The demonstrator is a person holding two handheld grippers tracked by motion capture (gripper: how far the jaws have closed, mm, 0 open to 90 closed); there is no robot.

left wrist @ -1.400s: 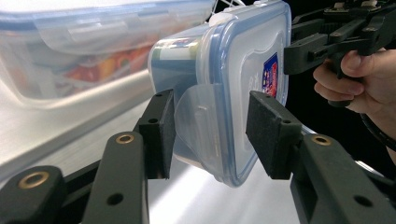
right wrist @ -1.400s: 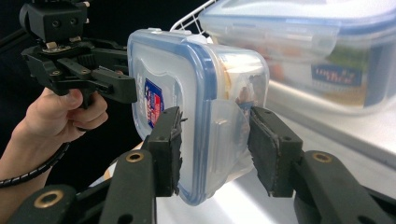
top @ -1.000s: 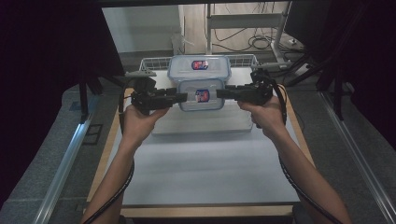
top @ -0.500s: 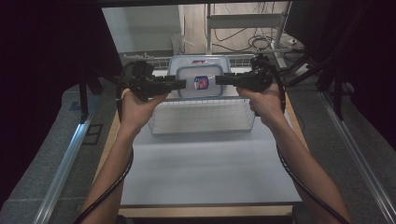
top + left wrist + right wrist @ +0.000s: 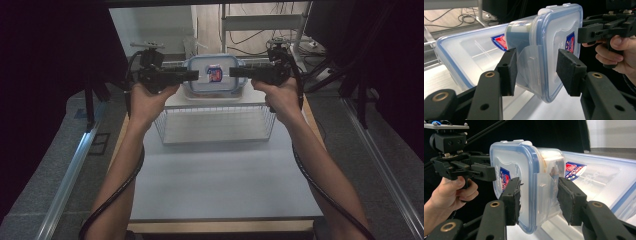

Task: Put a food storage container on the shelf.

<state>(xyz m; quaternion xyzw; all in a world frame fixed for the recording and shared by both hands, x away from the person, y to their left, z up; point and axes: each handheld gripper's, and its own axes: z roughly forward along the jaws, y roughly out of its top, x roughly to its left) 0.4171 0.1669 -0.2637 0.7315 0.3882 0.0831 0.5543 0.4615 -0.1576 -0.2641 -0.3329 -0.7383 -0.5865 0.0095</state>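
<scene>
Left gripper [image 5: 192, 76] and right gripper [image 5: 236, 73] are clamping a small box [image 5: 214, 80] between them from opposite ends, each set of jaws closed partway on a side latch, and are holding it in the air above a wire basket [image 5: 215, 125] on the table [image 5: 225, 185]. Nearest in the high view, the person's forearms are coming in from the bottom edge, cables trailing beneath them, with the left hand [image 5: 147, 97] and right hand [image 5: 280, 95] gripping the handles. In the left gripper view, the pads [image 5: 509, 71] are pressing on the clear flap and blue-rimmed lid of the box [image 5: 549, 50], which is sitting on edge, its red-and-blue label facing the camera's right; the right gripper [image 5: 599, 28] is showing beyond it. In the right gripper view, the jaws are pinching the opposite latch of the box [image 5: 524, 182], with the left gripper [image 5: 469, 171] behind. Farther back, a bigger box [image 5: 596, 180] with the same label is lying flat.
</scene>
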